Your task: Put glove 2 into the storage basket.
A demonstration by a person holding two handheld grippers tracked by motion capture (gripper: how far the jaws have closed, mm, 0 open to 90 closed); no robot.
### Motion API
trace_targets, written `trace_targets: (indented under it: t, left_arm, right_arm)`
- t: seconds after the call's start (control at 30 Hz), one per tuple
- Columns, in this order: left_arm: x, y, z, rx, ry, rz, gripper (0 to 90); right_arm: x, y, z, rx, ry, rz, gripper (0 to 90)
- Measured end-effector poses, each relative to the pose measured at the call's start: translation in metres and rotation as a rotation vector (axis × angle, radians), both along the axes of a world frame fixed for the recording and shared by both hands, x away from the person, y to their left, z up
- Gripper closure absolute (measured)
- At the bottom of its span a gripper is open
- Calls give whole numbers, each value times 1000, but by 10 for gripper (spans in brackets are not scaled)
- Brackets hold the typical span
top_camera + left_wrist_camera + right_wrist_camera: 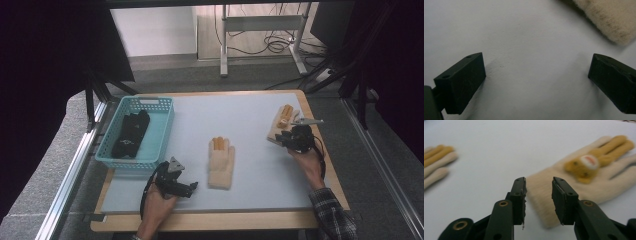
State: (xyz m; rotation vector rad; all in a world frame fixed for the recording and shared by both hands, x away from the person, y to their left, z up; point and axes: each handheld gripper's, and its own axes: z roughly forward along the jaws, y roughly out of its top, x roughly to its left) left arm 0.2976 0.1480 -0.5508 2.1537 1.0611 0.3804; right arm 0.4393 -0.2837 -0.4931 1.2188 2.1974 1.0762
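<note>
Black gloves already lie in the teal basket (161, 131). Two cream gloves remain: one (221, 162) right of the basket, one (280, 125) further right. Right gripper (538, 185), jaws parted, straddles that glove's cuff, ungripped; left gripper (192, 186) gapes empty.

Teal basket (161, 131) with black cloth (131, 133), far left

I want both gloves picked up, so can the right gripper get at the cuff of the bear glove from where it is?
Probably yes. The right gripper stands part open, facing the cuff of the bear glove, with bare table around it and nothing lying between.
</note>
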Motion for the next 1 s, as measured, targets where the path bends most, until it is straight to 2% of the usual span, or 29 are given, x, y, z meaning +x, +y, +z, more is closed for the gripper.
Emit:
trace_targets:
  t: [0.33,0.57,0.63,0.7,0.8,0.9,1.0]
  left_arm:
    - [0,0,0,3,2,-3,13]
    - [0,0,0,3,2,-3,13]
    - [0,0,0,3,2,-3,13]
    - [0,0,0,3,2,-4,13]
    - [0,0,0,3,1,-3,13]
    - [0,0,0,3,1,-3,13]
    - [0,0,0,3,1,-3,13]
  right_arm:
    - [51,-8,-10,-38,-20,-111,394]
    - [75,-7,-22,-60,-3,-157,333]
    - [80,-7,-27,-53,14,-170,343]
    - [80,-7,-30,-68,9,-176,391]
    - [77,-7,-29,-49,12,-173,546]
    - [74,-3,-27,-83,14,-169,585]
    - [73,-4,-23,-77,29,-164,595]
